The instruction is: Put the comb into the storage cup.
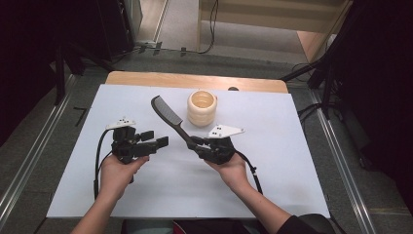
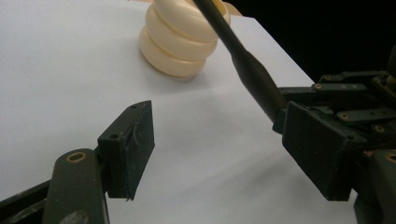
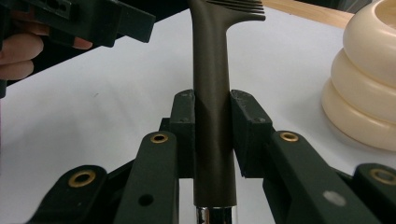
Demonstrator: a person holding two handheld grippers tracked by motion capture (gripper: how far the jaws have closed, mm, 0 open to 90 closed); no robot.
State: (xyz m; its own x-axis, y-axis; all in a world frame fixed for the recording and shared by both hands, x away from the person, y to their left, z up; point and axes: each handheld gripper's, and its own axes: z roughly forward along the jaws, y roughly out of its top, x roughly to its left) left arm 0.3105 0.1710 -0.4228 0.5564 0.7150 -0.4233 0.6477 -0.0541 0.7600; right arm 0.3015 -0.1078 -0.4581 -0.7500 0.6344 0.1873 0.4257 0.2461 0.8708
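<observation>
A black comb [image 1: 167,116] slants up to the left over the white sheet, teeth end far. My right gripper [image 1: 196,143] is shut on its handle [image 3: 212,84], with a pad pressing on each side. The handle [image 2: 254,74] crosses the left gripper view in front of a cream ribbed cup [image 2: 180,42]. My left gripper [image 1: 155,139] is held a little to the comb's left, pointing right. It is open [image 2: 224,144], with nothing between its jaws. The cup [image 1: 201,108] stands upright just behind my right gripper, close to the comb.
The white sheet [image 1: 272,170] covers a wooden table [image 1: 146,78] whose far edge shows. Dark stands and cables [image 1: 311,73] ring the table on the floor. In the right gripper view the left gripper [image 3: 93,18] and its hand [image 3: 18,51] sit at the top left.
</observation>
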